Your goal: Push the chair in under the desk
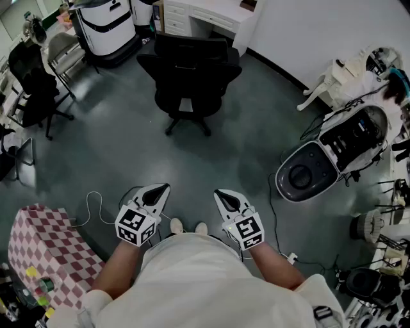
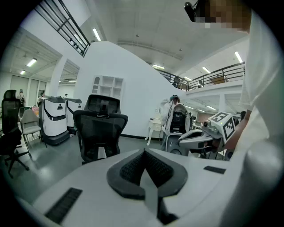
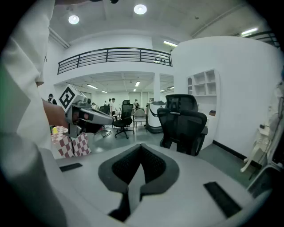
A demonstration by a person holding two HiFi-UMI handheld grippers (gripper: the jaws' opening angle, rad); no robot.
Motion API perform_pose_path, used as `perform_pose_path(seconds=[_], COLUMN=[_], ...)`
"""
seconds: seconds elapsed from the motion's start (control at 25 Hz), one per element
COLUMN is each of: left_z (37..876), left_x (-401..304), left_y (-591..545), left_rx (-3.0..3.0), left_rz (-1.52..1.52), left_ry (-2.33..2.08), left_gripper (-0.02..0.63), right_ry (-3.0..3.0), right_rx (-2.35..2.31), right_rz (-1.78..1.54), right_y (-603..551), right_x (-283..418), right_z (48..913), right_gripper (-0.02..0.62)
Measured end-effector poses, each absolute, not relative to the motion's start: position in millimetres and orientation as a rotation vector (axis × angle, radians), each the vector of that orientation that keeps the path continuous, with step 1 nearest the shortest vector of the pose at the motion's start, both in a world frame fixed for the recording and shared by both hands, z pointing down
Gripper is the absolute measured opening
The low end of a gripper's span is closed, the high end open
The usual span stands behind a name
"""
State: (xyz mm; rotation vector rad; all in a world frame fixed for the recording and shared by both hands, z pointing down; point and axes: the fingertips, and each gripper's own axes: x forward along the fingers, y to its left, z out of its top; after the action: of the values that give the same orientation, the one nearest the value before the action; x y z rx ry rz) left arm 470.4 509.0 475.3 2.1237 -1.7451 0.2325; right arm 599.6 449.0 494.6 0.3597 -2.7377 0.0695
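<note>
A black mesh office chair [image 1: 189, 73] stands on the grey floor a few steps ahead of me, its back toward me, in front of a white desk [image 1: 205, 18] at the far wall. It shows again in the left gripper view as the chair [image 2: 98, 128] and in the right gripper view as the chair [image 3: 184, 124]. My left gripper [image 1: 159, 190] and right gripper [image 1: 221, 193] are held side by side close to my body, both shut and empty, well short of the chair. The left gripper [image 2: 144, 153] and right gripper [image 3: 141, 148] point toward it.
A second black chair [image 1: 32, 83] and a grey one [image 1: 64, 51] stand at the left. A white robot base [image 1: 106, 25] is beside the desk. An opened machine with cables [image 1: 333, 154] lies at the right. A checkered cloth table [image 1: 45, 253] is at my left.
</note>
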Motion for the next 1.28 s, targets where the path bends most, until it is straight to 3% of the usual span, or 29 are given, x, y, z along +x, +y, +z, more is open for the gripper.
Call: perform_pose_path(seconds=[0.8,0.92,1.28], left_z=[480,484,474], left_x=[414,401,364], left_y=[529,531,511], left_rx=[2.14,2.14,2.148], left_rz=[0.246,0.247,0.287], left_ry=[-1.766,-1.782,-1.867], left_gripper=[-0.005,0.062,0.093], right_ry=[-2.727,-2.722,-2.716], right_rx=[0.375,0.388,0.357], right_rz=[0.082,0.051,-0.09], right_y=[456,456,428], right_x=[544,534,496], right_z=[496,497,484], right_gripper=[0.003,0.018,0.051])
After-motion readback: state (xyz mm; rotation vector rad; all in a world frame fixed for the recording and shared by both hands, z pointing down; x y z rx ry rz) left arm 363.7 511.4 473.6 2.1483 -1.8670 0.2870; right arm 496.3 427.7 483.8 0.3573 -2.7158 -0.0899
